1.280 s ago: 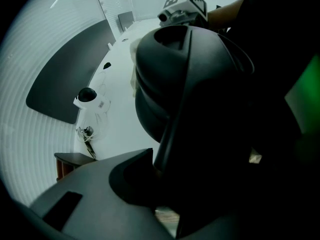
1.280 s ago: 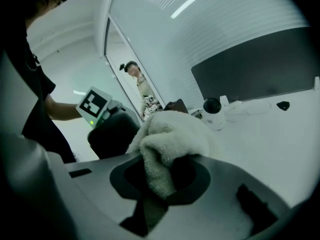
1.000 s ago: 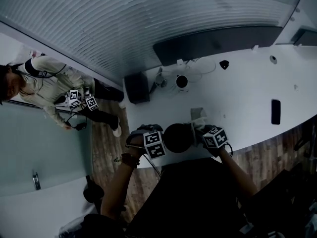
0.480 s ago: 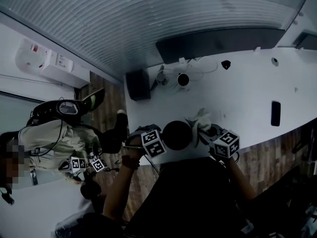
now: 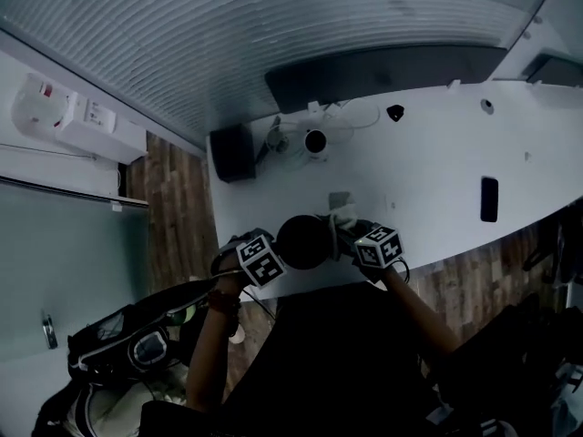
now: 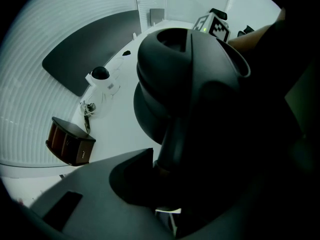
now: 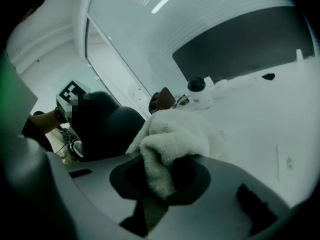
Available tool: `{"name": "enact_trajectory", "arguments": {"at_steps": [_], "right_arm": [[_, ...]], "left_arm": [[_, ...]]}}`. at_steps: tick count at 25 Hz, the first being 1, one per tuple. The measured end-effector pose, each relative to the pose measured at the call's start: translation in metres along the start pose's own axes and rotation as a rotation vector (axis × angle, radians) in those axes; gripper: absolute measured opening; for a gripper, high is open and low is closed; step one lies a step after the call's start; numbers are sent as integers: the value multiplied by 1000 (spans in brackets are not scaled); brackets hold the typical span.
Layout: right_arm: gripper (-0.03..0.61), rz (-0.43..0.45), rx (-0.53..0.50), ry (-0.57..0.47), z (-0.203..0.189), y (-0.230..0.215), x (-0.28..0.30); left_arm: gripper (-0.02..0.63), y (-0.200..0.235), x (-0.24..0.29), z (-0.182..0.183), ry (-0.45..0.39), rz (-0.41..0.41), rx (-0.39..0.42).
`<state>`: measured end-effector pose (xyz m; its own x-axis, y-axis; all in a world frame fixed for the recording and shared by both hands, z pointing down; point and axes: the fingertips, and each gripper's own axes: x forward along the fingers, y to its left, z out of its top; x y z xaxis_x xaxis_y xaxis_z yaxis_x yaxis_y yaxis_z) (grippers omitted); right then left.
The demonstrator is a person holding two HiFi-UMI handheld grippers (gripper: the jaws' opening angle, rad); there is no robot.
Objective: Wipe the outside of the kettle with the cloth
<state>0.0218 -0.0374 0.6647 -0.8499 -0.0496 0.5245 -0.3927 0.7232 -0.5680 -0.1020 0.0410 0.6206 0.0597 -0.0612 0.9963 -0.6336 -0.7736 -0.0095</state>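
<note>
The black kettle [image 5: 303, 241] stands near the front edge of the white table [image 5: 437, 180]. My left gripper [image 5: 264, 259] comes down on it from the left, and its jaws are shut on the kettle's handle [image 6: 175, 134]. The kettle body [image 6: 170, 69] fills the left gripper view. My right gripper [image 5: 372, 244] is at the kettle's right side, shut on a white fluffy cloth [image 5: 343, 218]. In the right gripper view the cloth [image 7: 172, 136] bunches out of the jaws right next to the kettle [image 7: 107, 126]; I cannot tell whether they touch.
At the back of the table are a dark brown speaker box [image 5: 232, 153], a small white device with cables [image 5: 315, 142] and a long dark panel [image 5: 383, 66]. A black flat object [image 5: 489, 198] lies at the right. A person with a bag [image 5: 137, 349] crouches lower left.
My right gripper with the cloth swung out from the kettle, then came back up against its right side. The left gripper rolled slightly on the handle. The bystander moved from upper left to lower left.
</note>
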Motion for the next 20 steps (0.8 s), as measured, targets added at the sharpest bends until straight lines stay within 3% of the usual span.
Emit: {"name": "enact_trajectory", "arguments": {"at_steps": [5,8,13,20], "right_arm": [[63,-6,19,120,-45,-22,29],[63,-15,12,126,-51,-29,26],[63,-52,29,-55,-18,-26,-11],[63,-136,-183,-210,25,-14,-67]], "left_arm": [[100,0,3,-4,-4,16,-29],[100,-2,5,1,-32,32,-47],[101,0,2,-2,-98,87,-84],[111,-1,-15,-1,-275,189,-135]]}}
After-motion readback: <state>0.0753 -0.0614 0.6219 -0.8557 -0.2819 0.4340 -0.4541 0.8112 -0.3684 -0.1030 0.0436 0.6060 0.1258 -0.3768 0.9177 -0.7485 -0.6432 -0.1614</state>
